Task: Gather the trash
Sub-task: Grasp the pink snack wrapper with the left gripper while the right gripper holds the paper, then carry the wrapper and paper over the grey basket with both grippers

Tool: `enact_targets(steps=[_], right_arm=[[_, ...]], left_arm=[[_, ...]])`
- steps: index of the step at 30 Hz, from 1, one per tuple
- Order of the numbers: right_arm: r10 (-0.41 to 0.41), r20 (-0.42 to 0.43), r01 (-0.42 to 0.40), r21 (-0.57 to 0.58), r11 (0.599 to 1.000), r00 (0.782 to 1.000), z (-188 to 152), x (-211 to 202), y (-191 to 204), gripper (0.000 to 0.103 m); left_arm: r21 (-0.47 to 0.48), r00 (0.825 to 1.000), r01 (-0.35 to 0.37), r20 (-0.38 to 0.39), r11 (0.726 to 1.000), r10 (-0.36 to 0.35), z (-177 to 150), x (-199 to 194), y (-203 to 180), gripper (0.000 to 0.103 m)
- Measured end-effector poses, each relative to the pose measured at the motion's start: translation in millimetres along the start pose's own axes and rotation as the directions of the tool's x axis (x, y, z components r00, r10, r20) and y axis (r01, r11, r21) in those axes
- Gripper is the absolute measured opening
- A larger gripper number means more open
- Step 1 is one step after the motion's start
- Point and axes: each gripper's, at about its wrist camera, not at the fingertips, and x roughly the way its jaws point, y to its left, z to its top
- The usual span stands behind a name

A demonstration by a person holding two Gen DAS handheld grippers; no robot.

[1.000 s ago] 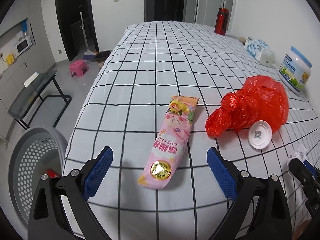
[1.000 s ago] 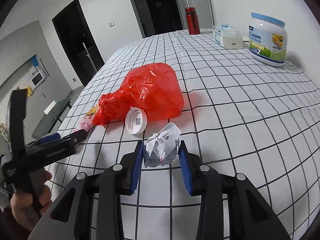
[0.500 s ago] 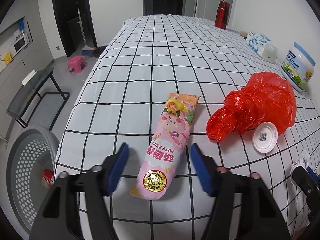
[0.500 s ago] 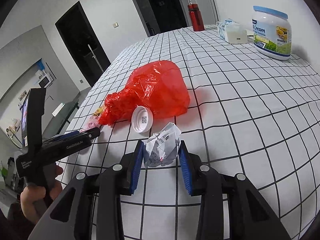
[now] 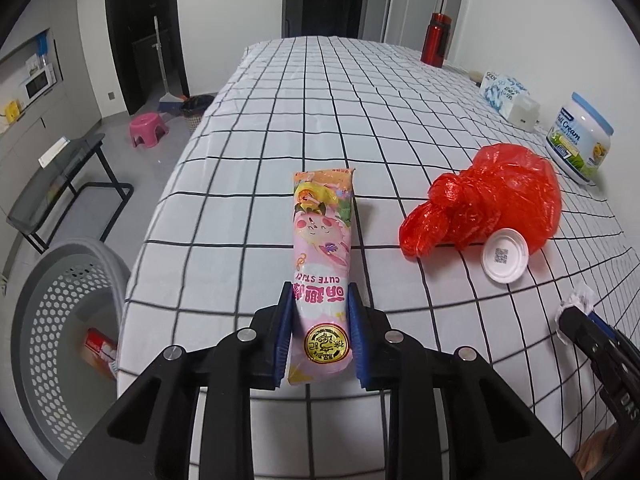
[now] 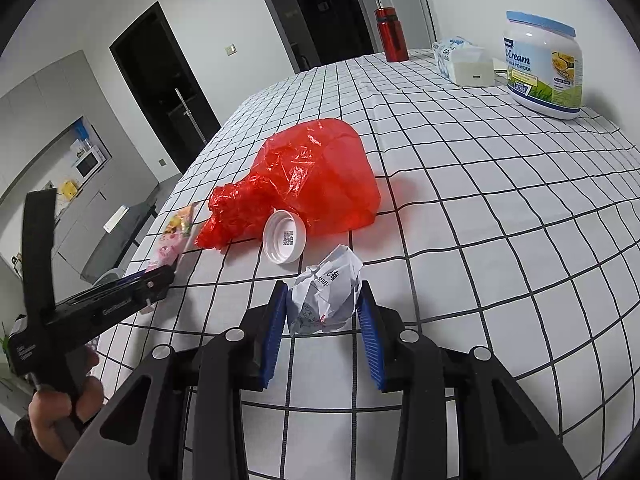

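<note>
The left gripper (image 5: 319, 336) has just been closing its fingers, and the blue pads now press on both sides of the pink snack wrapper (image 5: 322, 264) at its near end; the rest of the wrapper lies flat along the checked table (image 5: 280, 128), pointing away from the camera. The wrapper's bottom edge sits low between the pads, partly covered by the black finger arms.

The right gripper (image 6: 323, 312) grips a crumpled paper ball (image 6: 326, 292) between its fingers; the ball's underside is hidden, so whether it rests on the cloth or is lifted off it cannot be told. In the left wrist view only a white scrap of that paper shows at the right edge, above the dark tip of the right gripper.

Just beyond the paper ball lies a white lid (image 6: 285, 237), open side up, leaning against a knotted red plastic bag (image 6: 308, 184); what the bag holds cannot be made out. A grey perforated basket (image 5: 52, 320) stands on the floor beside the table, cut off by the picture's edge, with a red-and-white package (image 5: 100, 350) in it, half hidden by the tablecloth's edge. The hand (image 6: 60, 412) holding the left gripper shows only partly, low in the right wrist view.
</note>
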Motion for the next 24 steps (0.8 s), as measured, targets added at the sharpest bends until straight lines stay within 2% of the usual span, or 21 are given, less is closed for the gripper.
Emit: enact_targets(steps=[16, 24], right_arm=[[0.009, 0.009, -0.009, -0.012, 1.000, 1.000, -5, -11, 9, 0.035], [0.022, -0.002, -0.022, -0.058, 0.998, 1.000, -12, -15, 33, 0.035]], left_arm=[[-0.008, 0.996, -0.002, 0.085, 1.000, 0.003, -23, -55, 19, 0.026], [-0.024, 0.994, -0.004, 0.112, 1.000, 0.007, -38, -75, 35, 0.026]])
